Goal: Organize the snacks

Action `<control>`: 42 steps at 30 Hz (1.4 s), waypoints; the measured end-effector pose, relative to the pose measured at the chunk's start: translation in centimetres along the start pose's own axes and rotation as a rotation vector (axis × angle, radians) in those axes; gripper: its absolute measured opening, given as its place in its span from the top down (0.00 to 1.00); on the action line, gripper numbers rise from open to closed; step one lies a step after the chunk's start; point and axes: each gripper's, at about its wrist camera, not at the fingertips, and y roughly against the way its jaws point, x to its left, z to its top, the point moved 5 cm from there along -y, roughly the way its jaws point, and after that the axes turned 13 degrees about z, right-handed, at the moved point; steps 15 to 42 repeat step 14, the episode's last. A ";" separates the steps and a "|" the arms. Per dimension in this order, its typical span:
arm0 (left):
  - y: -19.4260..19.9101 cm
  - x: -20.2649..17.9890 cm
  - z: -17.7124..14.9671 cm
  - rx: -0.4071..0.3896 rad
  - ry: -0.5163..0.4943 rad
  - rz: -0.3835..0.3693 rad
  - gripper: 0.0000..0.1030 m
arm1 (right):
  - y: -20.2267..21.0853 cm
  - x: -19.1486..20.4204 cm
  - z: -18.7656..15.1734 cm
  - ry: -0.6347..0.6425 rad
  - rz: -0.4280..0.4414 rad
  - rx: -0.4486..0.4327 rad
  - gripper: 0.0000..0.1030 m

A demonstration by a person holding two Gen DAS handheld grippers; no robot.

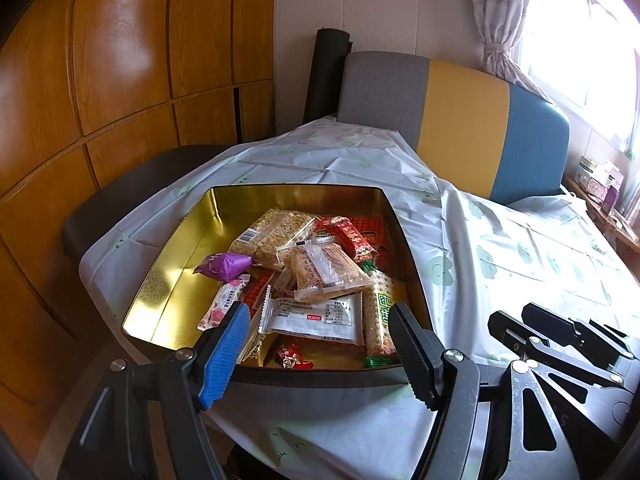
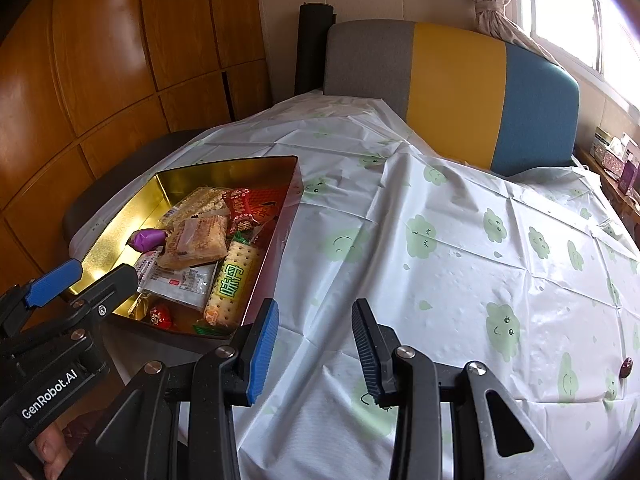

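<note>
The snacks (image 1: pixel 316 272) lay heaped in the gold tin (image 1: pixel 180 248) at centre frame; the left gripper (image 1: pixel 320 344) gaped empty above its near rim — the right gripper (image 2: pixel 314 354) (narrower) apparently held nothing over the tablecloth (image 2: pixel 440 240).

Tin (image 1: pixel 176 280) gold inside; purple packet (image 1: pixel 226 266) at its 9 o'clock. Tablecloth (image 2: pixel 440 280) white, green cloud-faces.

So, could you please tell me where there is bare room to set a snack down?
Inside the tin, the gold floor along its left wall is bare; its right side is piled with packets. The tablecloth between the tin and the striped chair is free, except a small dark candy far right.
</note>
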 end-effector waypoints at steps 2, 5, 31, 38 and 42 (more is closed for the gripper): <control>0.0 -0.1 0.0 0.000 -0.003 -0.001 0.30 | 0.0 0.0 0.0 0.000 -0.001 -0.001 0.62; 0.0 -0.3 -0.1 0.002 -0.005 -0.005 0.30 | 0.2 -0.4 -0.1 -0.006 -0.005 -0.005 0.63; -0.2 -0.5 0.0 0.002 -0.010 -0.014 0.30 | 0.8 -3.3 -0.8 -0.050 -0.050 0.000 0.63; -0.2 -0.5 0.0 0.002 -0.010 -0.014 0.30 | 0.8 -3.3 -0.8 -0.050 -0.050 0.000 0.63; -0.2 -0.5 0.0 0.002 -0.010 -0.014 0.30 | 0.8 -3.3 -0.8 -0.050 -0.050 0.000 0.63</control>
